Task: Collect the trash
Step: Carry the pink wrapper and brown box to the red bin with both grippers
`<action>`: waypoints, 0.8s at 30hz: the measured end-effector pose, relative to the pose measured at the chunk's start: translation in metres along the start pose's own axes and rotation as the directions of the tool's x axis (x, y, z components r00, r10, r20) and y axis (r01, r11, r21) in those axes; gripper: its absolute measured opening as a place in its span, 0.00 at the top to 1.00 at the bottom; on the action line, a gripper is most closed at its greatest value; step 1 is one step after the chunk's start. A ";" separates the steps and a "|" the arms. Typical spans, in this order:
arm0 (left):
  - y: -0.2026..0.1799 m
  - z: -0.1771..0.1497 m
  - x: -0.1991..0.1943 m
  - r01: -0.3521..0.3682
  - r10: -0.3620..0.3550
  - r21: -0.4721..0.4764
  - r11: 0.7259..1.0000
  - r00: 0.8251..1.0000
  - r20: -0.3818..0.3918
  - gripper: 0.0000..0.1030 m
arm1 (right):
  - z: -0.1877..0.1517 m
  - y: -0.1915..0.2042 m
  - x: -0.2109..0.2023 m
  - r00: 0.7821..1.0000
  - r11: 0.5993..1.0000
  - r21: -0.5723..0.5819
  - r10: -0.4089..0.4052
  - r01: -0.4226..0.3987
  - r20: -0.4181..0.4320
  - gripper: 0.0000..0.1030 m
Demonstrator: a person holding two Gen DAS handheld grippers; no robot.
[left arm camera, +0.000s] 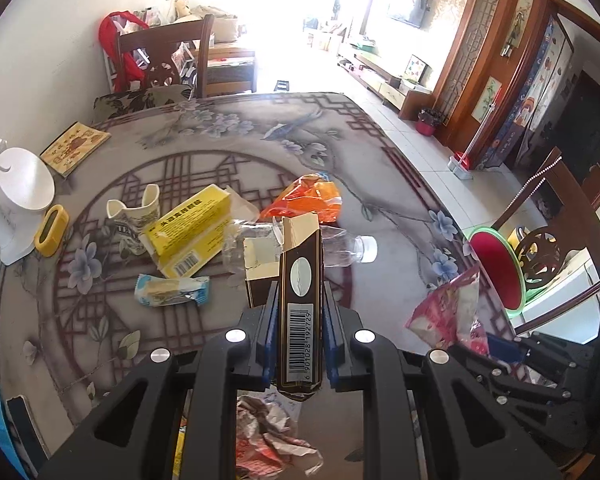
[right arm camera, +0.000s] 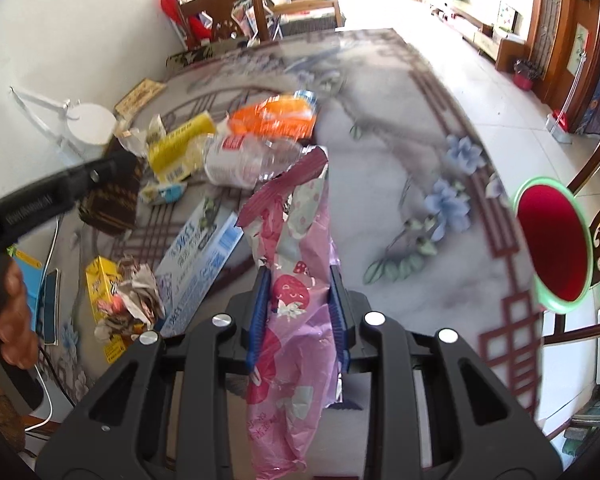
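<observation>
My left gripper (left arm camera: 300, 300) is shut on a dark brown carton (left arm camera: 300, 264) with a barcode, held upright above the table. In the right wrist view that carton (right arm camera: 112, 196) hangs at the left. My right gripper (right arm camera: 299, 280) is shut on a pink strawberry-print wrapper (right arm camera: 296, 240), which dangles below the pads; the same wrapper (left arm camera: 448, 308) shows at the lower right of the left wrist view. A red bin with a green rim (right arm camera: 552, 244) stands beyond the table's right edge. On the table lie a yellow box (left arm camera: 192, 232), a clear bottle (left arm camera: 340, 248) and an orange wrapper (left arm camera: 308, 200).
A blue-white carton (right arm camera: 200, 256), a yellow drink carton (right arm camera: 100, 288) and crumpled paper (right arm camera: 136, 296) lie near the front left. A white lamp base (left arm camera: 24, 184), a yellow timer (left arm camera: 52, 228) and a booklet (left arm camera: 76, 148) sit far left. Wooden chairs (left arm camera: 168, 56) flank the table.
</observation>
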State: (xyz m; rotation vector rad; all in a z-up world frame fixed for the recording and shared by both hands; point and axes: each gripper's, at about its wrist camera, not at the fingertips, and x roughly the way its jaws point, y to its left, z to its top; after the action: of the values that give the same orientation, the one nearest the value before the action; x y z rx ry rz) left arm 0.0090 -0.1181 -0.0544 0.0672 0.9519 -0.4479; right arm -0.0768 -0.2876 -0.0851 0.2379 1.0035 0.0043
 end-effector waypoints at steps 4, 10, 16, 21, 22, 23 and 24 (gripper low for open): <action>-0.013 0.002 0.003 0.004 -0.004 0.007 1.000 1.000 0.000 0.84 | 0.008 -0.013 -0.010 1.000 1.000 0.010 0.000 0.000 0.030 0.73; -0.028 0.004 0.008 0.002 -0.002 0.007 1.000 1.000 -0.005 0.84 | 0.018 -0.033 -0.021 0.998 1.000 0.024 -0.005 0.003 0.060 0.73; -0.046 0.010 0.011 -0.008 0.008 0.004 1.000 1.000 -0.003 0.84 | 0.027 -0.054 -0.026 0.997 0.999 0.031 0.008 -0.010 0.075 0.73; -0.063 0.016 0.015 -0.021 0.021 0.004 1.000 1.000 0.000 0.84 | 0.033 -0.072 -0.031 0.996 0.999 0.032 0.018 -0.021 0.091 0.73; -0.067 0.016 0.016 -0.023 0.023 0.005 1.000 1.000 0.000 0.84 | 0.034 -0.076 -0.031 0.995 0.999 0.032 0.020 -0.023 0.094 0.73; -0.071 0.017 0.016 -0.025 0.025 0.006 1.000 1.000 0.000 0.84 | 0.035 -0.080 -0.032 0.995 0.999 0.033 0.022 -0.025 0.097 0.73; -0.075 0.018 0.017 -0.027 0.027 0.007 1.000 1.000 0.000 0.84 | 0.036 -0.086 -0.033 0.995 0.999 0.035 0.026 -0.030 0.100 0.72</action>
State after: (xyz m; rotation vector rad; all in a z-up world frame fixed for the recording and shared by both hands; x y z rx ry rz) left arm 0.0015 -0.1962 -0.0475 0.0859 0.9484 -0.4264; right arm -0.0735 -0.3826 -0.0558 0.2825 0.9014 -0.0004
